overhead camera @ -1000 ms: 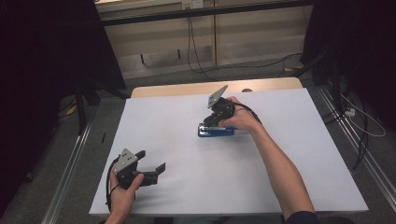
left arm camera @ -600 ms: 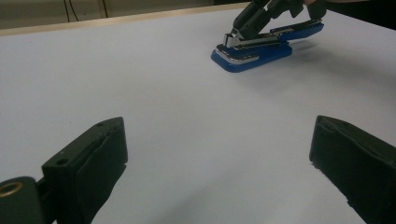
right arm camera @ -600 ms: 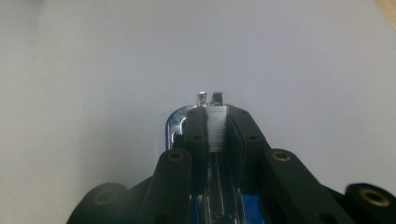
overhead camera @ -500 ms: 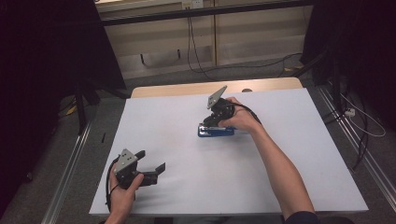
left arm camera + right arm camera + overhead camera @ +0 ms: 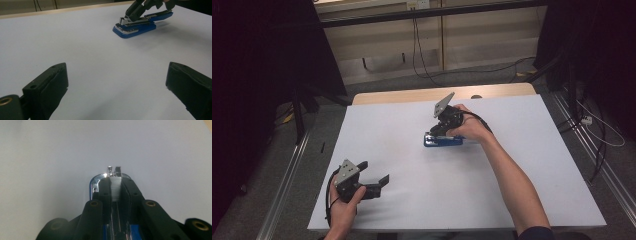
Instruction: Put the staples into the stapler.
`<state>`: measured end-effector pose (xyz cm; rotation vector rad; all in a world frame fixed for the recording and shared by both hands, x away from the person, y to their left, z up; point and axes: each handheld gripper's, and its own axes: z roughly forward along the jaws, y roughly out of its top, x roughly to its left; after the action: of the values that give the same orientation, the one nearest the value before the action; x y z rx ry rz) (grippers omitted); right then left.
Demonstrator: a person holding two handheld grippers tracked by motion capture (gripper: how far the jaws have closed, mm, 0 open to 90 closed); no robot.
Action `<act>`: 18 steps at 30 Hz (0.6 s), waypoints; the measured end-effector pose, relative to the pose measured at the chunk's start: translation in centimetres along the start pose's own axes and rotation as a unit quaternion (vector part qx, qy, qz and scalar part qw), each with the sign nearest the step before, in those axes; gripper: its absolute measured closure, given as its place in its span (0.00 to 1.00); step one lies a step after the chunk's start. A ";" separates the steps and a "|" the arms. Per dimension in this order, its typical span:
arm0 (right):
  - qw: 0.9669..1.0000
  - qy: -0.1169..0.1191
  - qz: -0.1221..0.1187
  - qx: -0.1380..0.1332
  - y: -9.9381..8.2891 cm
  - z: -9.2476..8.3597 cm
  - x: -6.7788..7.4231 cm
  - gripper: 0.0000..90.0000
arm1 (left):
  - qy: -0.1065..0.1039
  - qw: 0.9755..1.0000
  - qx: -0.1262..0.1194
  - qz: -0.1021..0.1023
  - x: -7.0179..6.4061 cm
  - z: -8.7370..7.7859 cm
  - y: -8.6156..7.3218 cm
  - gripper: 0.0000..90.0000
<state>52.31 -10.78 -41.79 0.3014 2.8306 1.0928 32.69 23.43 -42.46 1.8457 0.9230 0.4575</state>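
Two tongs are at work, and the high view sets them well apart: the right tongs [image 5: 438, 131] are down on a blue stapler [image 5: 443, 141] that lies flat near the middle of the white table [image 5: 532, 165], while the left tongs [image 5: 374, 175] hover low over the near left corner, jaws spread and grasping nothing. For the step in hand, which looks like seating a strip of staples [image 5: 116, 188] in the stapler's open channel, the right hand should keep its wrist level so the base does not skid.

From the left gripper view, the stapler [image 5: 140, 23] sits across the table with its chrome front end toward the camera, and the right tongs [image 5: 132, 12] bear on its top from above. The idle left tongs could come over and pin the blue base if it starts to slide.

Looking along the right gripper view, the jaws are clenched on the staples, which sit between the pads over the chrome rail [image 5: 96, 183]. Press straight down along the channel; any sideways tilt risks jamming or breaking the strip.
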 end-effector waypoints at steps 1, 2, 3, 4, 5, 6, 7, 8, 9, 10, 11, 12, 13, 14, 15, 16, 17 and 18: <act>1.000 0.000 0.000 0.000 0.0 0.0 0.0 0.88 | 0.000 1.000 0.000 0.001 0.0 0.0 0.0 0.05; 1.000 0.000 0.000 -0.001 0.0 0.0 0.0 0.88 | 0.000 1.000 0.000 0.000 0.0 0.0 0.0 0.05; 1.000 0.001 0.000 -0.001 0.0 0.0 0.0 0.88 | 0.000 1.000 0.001 -0.001 0.0 0.0 0.0 0.05; 1.000 0.001 -0.001 -0.001 0.0 0.0 0.0 0.88 | 0.001 1.000 0.001 -0.001 0.0 0.0 0.0 0.05; 1.000 0.002 -0.001 -0.001 0.0 0.0 -0.1 0.88 | 0.001 1.000 0.001 0.000 0.0 0.0 0.0 0.05; 1.000 0.002 -0.001 -0.001 0.0 0.0 -0.1 0.88 | 0.000 1.000 0.001 -0.001 0.0 0.0 0.0 0.05; 1.000 0.003 -0.001 -0.001 0.0 0.0 -0.1 0.88 | 0.001 1.000 0.001 0.000 0.0 0.0 0.0 0.05; 1.000 0.003 -0.002 -0.001 0.0 0.0 -0.1 0.88 | 0.001 1.000 0.001 0.000 0.0 0.0 0.0 0.05; 1.000 0.003 -0.004 0.000 0.0 0.0 -0.1 0.88 | 0.000 1.000 0.001 0.000 0.0 0.0 0.0 0.05; 1.000 0.004 -0.007 0.002 0.1 0.0 -0.1 0.88 | 0.000 1.000 0.001 -0.001 0.0 0.0 0.0 0.05; 1.000 0.003 -0.010 0.004 0.1 0.0 -0.2 0.88 | 0.000 1.000 0.001 0.000 0.0 0.0 0.0 0.05; 1.000 0.003 -0.010 0.005 0.2 0.0 -0.1 0.88 | -0.001 1.000 0.001 0.000 0.0 0.0 0.0 0.05; 1.000 0.003 -0.016 0.006 0.3 0.0 -0.1 0.88 | 0.000 1.000 0.001 0.000 0.0 0.0 0.0 0.05; 1.000 0.001 -0.020 0.006 0.4 0.0 -0.1 0.88 | 0.000 1.000 0.000 0.000 0.0 0.0 0.0 0.05; 1.000 0.002 -0.021 0.007 0.4 0.1 -0.1 0.88 | 0.001 1.000 -0.001 -0.001 0.0 0.0 0.0 0.05; 1.000 0.002 -0.022 0.007 0.5 0.1 -0.1 0.88 | 0.000 1.000 0.000 -0.001 0.0 0.0 0.0 0.05; 1.000 0.002 -0.024 0.008 0.5 0.1 -0.1 0.88 | 0.001 1.000 -0.001 -0.001 0.0 0.0 0.0 0.05; 1.000 0.003 -0.027 0.007 0.6 0.2 -0.1 0.88 | 0.000 1.000 -0.001 -0.002 0.0 0.0 0.0 0.05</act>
<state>52.52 -10.26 -41.53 0.2231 2.8343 1.0668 32.69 23.45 -42.47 1.8417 0.9261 0.4568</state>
